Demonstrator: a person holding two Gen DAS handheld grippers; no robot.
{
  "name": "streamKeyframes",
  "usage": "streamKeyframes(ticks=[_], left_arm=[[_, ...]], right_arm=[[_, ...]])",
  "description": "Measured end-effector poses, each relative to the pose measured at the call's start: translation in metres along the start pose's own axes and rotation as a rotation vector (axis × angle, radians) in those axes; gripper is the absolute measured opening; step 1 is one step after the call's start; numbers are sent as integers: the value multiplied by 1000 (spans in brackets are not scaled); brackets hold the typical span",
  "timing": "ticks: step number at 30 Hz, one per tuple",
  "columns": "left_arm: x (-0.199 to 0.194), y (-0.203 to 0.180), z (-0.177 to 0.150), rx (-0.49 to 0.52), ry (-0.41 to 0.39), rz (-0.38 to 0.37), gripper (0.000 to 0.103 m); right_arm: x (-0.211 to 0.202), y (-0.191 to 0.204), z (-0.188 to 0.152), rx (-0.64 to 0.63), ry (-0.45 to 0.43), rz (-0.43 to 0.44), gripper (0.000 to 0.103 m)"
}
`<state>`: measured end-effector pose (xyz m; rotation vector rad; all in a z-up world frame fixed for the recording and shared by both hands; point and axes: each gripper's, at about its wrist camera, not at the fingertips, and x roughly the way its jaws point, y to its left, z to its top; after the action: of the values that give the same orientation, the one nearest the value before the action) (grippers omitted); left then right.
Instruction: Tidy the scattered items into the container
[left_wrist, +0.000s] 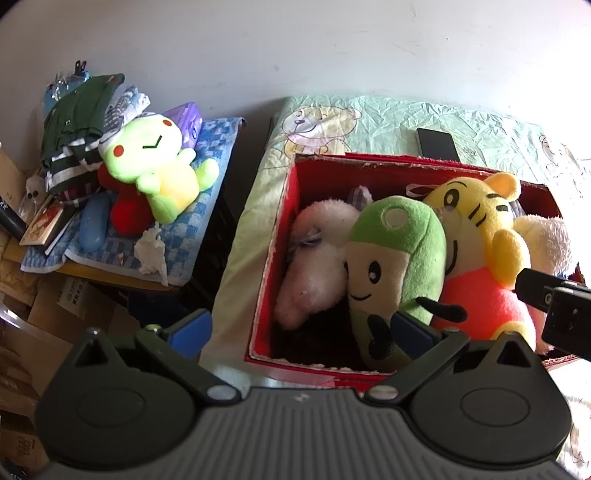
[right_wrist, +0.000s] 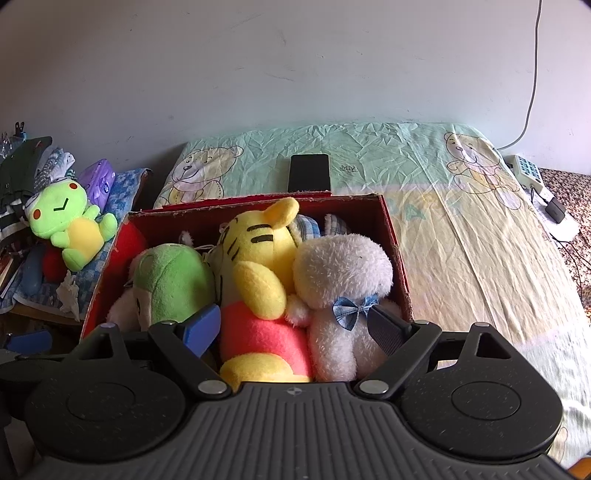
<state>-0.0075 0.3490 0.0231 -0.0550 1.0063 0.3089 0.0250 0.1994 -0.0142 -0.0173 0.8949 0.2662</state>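
Bed (right_wrist: 461, 236) under a pale green bear-print sheet, filling the right and far part of the scene. Red cardboard box (right_wrist: 393, 236) resting on the sheet, open-topped, packed with plush toys. Inside, from left to right: pink-white plush (left_wrist: 314, 266), green-capped plush (left_wrist: 399, 258), yellow tiger plush (right_wrist: 258, 258) in a pink shirt, white fluffy plush (right_wrist: 343, 273) with a small blue bow. Side table to the left, draped with a blue checked towel (left_wrist: 207, 206), piled with folded clothes and a lime-green frog plush (left_wrist: 155, 162), well apart from the box. Left gripper (left_wrist: 301, 328) hovering over the near left rim of the box, jaws spread wide, clasping nothing. Right gripper (right_wrist: 295, 325) over the near edge, jaws likewise spread, flanking the tiger and white plush without pinching. Black phone (right_wrist: 309, 172) lying flat on the sheet just beyond the box.
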Motion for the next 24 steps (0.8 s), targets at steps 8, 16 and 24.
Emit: streamKeyframes(ticks=[8, 16, 24], left_arm=[[1, 0, 1, -5, 3, -7, 103], [4, 0, 3, -15, 3, -11, 103], [8, 1, 6, -25, 14, -13, 103]], right_arm=[[1, 0, 0, -2, 1, -4, 89], [1, -1, 1, -9, -4, -7, 89], [2, 0, 2, -6, -3, -7, 89]])
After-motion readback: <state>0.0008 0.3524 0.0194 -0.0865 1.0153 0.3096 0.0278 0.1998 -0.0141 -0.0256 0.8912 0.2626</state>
